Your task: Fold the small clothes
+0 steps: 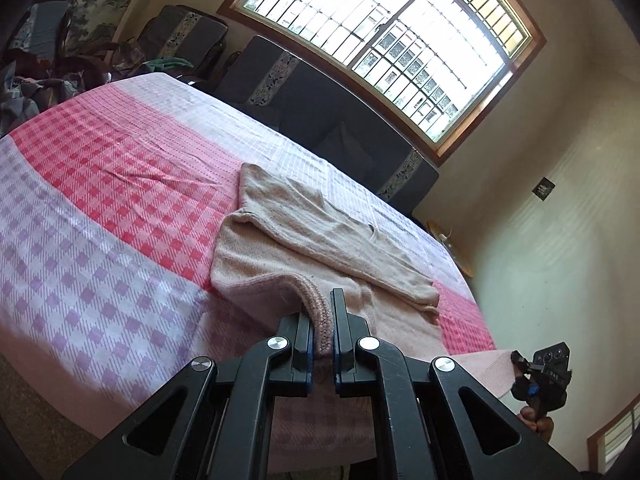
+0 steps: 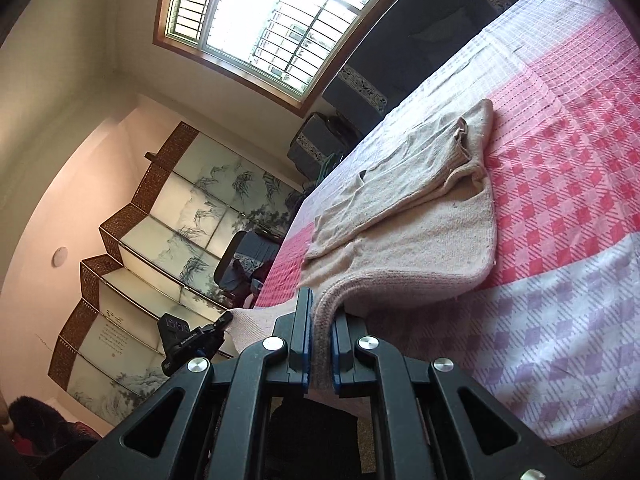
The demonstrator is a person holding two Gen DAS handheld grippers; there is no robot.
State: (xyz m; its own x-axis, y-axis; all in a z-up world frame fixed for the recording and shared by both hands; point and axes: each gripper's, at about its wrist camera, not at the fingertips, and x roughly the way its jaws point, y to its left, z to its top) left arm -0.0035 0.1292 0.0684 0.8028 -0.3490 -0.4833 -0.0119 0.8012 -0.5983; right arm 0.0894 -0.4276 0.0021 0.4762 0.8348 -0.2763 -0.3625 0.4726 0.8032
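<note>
A beige knit sweater (image 1: 280, 240) lies on the pink-and-red checked bedspread (image 1: 100, 200), its sleeves folded across its body. My left gripper (image 1: 322, 312) is shut on the sweater's ribbed hem at one near corner. My right gripper (image 2: 322, 312) is shut on the ribbed hem at the other near corner; the sweater (image 2: 420, 216) stretches away from it. The right gripper also shows in the left wrist view (image 1: 540, 376), and the left gripper shows in the right wrist view (image 2: 192, 340), each holding the lifted hem edge.
A dark sofa (image 1: 320, 100) stands beyond the bed under a barred window (image 1: 380, 32). A painted folding screen (image 2: 160, 240) stands to one side. Clothes are piled near a chair (image 1: 36, 80).
</note>
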